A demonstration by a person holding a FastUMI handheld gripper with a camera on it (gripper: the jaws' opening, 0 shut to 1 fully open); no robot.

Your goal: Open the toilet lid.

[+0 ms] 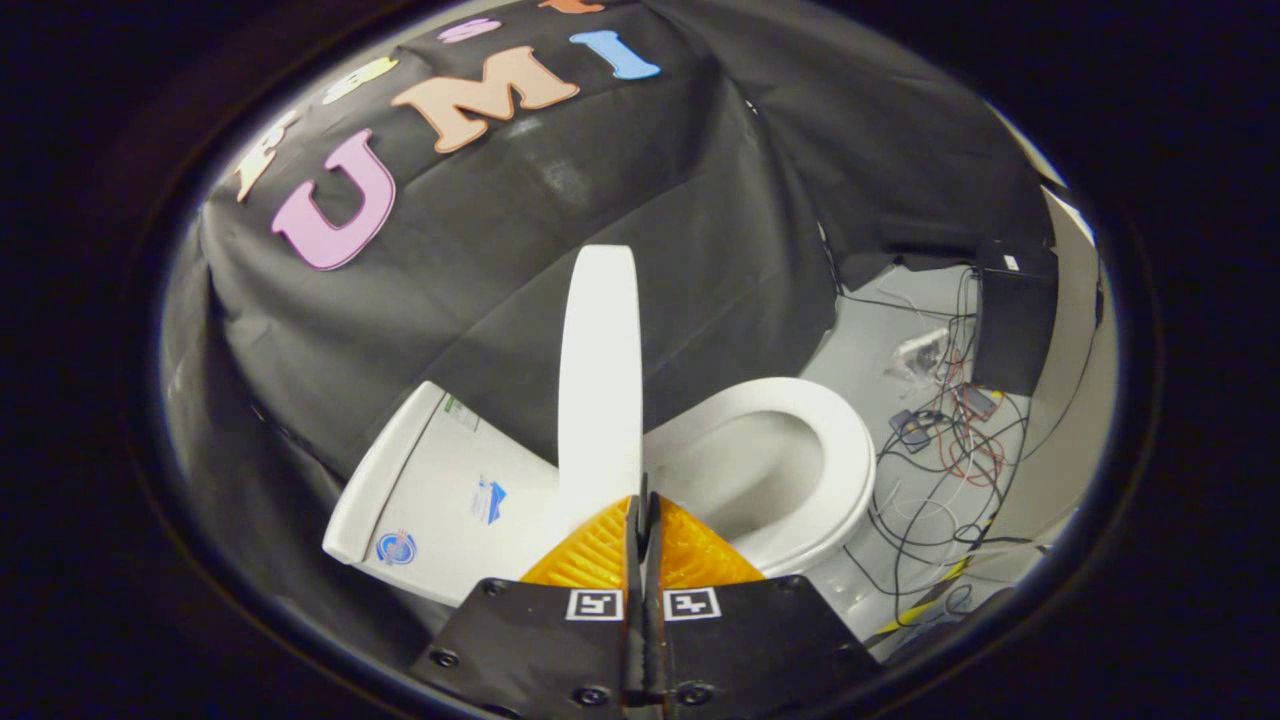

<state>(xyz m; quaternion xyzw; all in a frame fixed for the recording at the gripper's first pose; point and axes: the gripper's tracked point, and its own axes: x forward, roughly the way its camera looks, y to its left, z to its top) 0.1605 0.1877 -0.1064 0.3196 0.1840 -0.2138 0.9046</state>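
My tongs (641,503) sit with their two orange ribbed fingers (592,556) drawn in until the tips almost meet, only a thin dark slit left between them. Each finger widens back into a black plate with a small square marker on it. I can't tell whether the tips are pinching anything or merely resting closed. The tongs look rolled to one side, since what lies ahead appears tilted.
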